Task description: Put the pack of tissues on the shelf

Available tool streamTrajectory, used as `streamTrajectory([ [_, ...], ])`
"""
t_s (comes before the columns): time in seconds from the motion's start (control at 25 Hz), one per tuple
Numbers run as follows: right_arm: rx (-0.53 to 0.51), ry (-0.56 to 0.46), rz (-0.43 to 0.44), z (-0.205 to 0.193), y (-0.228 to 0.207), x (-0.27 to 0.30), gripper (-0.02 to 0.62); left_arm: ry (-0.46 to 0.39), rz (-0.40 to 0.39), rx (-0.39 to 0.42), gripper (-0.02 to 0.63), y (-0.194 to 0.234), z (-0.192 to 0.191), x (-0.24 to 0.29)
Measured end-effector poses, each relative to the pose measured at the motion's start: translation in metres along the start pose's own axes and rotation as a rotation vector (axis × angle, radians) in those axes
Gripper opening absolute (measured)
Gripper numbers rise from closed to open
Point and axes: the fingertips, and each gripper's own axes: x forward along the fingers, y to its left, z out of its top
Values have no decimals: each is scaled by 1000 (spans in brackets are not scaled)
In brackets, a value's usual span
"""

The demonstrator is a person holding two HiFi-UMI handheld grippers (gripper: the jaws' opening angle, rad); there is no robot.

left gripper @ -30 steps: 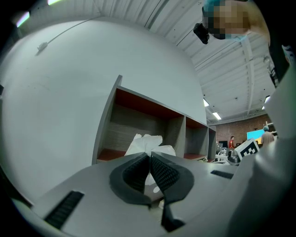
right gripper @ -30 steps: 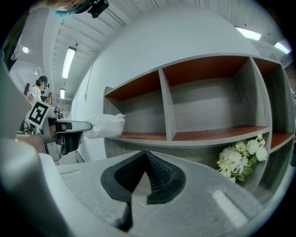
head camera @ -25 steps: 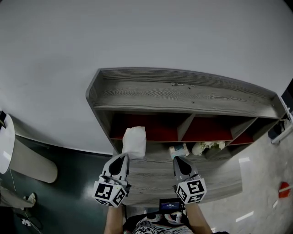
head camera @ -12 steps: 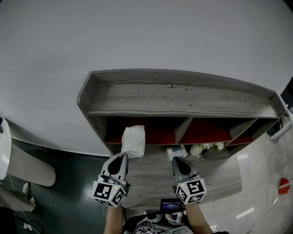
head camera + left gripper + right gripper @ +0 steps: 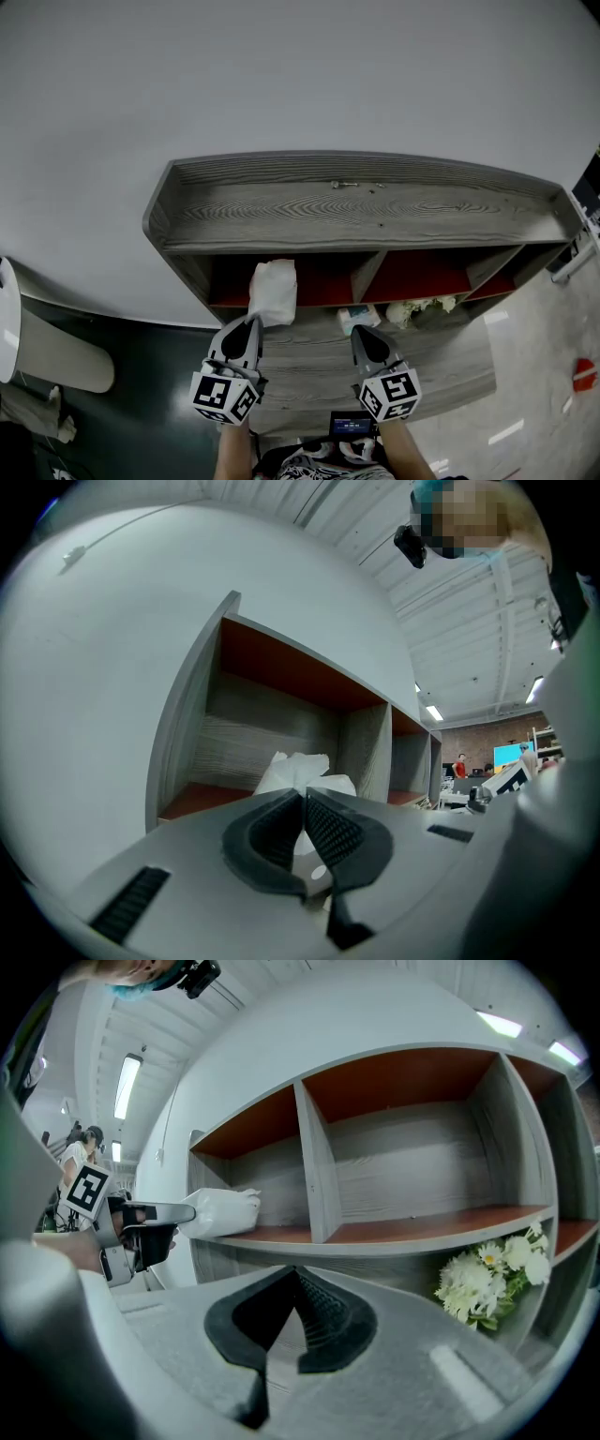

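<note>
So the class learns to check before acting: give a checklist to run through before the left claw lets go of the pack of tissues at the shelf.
1. Left claw shut on the pack of tissues: ok.
2. Pack lined up with the shelf's left compartment: ok.
3. That compartment free of other things, as far as it shows: ok.
4. Pack set down, weight off the claw: cannot tell.
5. Right claw shut, empty, apart from the pack: ok.
</note>
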Motion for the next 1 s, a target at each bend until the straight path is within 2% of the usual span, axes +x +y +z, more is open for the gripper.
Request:
streamTrajectory([
  [0.2,12,14,-2,-5,-5,4,5,16,0,0,6,1,-2,10],
  [1.0,35,35,-20,-14,-27,24,5,-8,33,-11,8,8,2,50],
])
